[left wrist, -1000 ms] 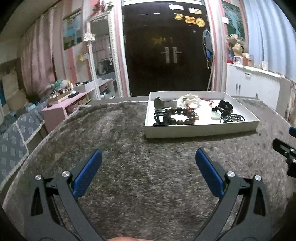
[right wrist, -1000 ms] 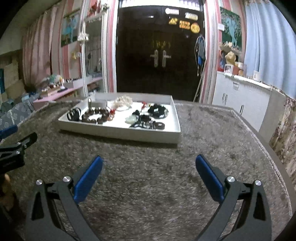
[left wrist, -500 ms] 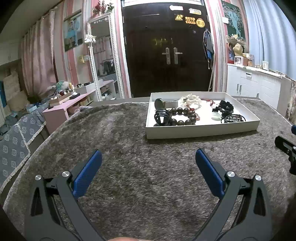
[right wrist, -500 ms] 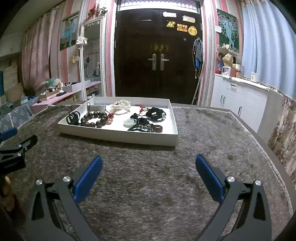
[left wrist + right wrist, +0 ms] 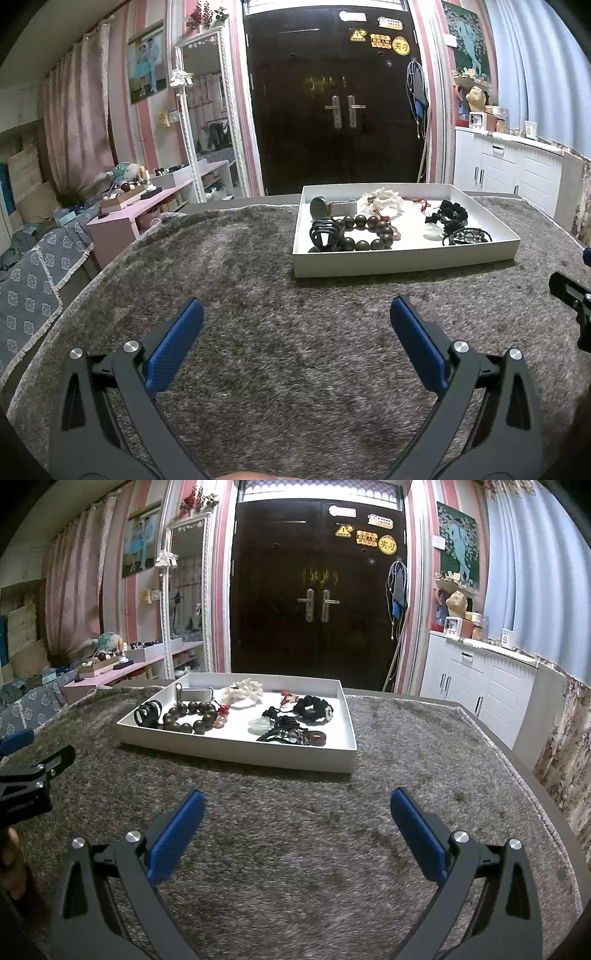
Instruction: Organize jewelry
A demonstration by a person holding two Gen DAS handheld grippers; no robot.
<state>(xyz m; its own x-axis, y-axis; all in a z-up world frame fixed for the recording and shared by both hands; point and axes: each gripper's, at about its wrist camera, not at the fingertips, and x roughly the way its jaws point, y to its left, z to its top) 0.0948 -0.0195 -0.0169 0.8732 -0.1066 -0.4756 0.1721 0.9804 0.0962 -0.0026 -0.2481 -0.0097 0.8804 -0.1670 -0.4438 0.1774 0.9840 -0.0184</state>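
Both cameras are raised slightly since earlier; left gripper (image 5: 295, 325) and right gripper (image 5: 295, 816) are spread wide, empty, over shaggy carpet (image 5: 258, 350); round wooden beads (image 5: 364, 230) and possibly jade are seen in rectangular white tray (image 5: 406, 262).

In the shallow white rectangular tray (image 5: 406, 264), the tangled black cord pieces (image 5: 291, 731) are too knotted to separate — clasps unreadable. The left wrist view's right edge cuts off the black-and-blue right gripper (image 5: 576, 295), so its jaws cannot be judged there.
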